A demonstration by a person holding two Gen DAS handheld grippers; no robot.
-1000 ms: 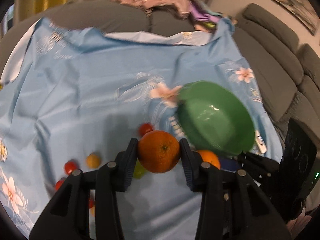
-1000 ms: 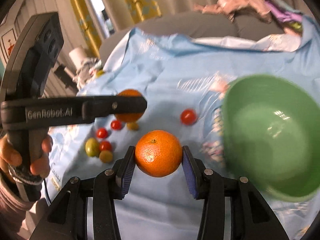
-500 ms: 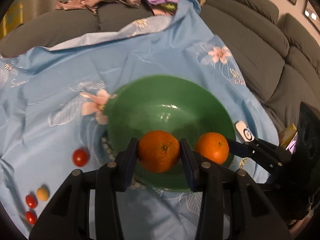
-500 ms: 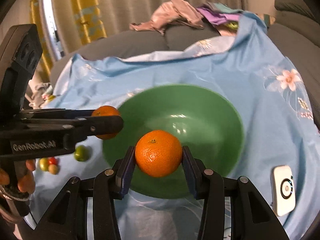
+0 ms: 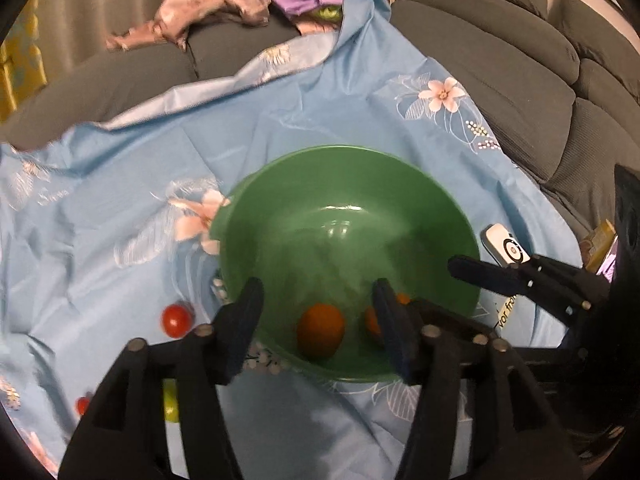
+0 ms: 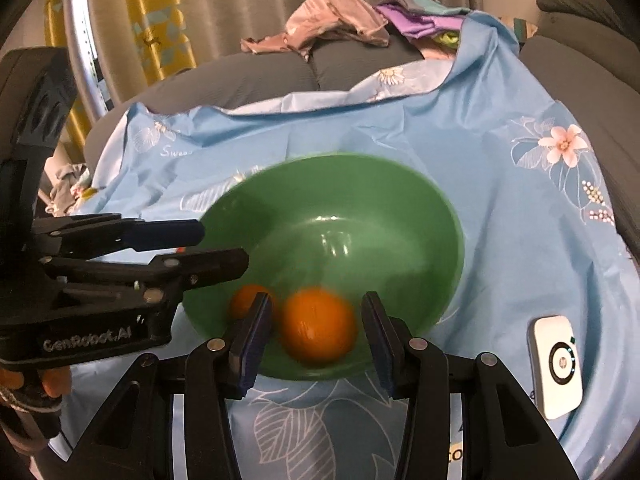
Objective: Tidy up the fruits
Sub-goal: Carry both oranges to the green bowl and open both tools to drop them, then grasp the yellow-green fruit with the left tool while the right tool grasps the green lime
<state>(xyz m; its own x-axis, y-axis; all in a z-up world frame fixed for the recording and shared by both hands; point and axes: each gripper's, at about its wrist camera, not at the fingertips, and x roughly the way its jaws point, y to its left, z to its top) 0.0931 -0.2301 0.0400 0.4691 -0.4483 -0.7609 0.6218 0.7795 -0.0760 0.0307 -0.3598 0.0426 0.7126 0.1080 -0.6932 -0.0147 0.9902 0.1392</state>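
Observation:
A green bowl sits on the light blue flowered cloth. Two oranges lie blurred inside it: one below my left gripper, the other below my right gripper. My left gripper is open and empty above the bowl's near side; it also shows at the left of the right wrist view. My right gripper is open and empty over the near rim; it also shows at the right of the left wrist view.
A red cherry tomato, a yellow-green fruit and another small red one lie on the cloth left of the bowl. A white device lies right of it. Grey sofa cushions and piled clothes surround the cloth.
Both grippers opened over the bowl and let go of their oranges, which have dropped into it. Both grippers had moved from the loose fruit to over the bowl.

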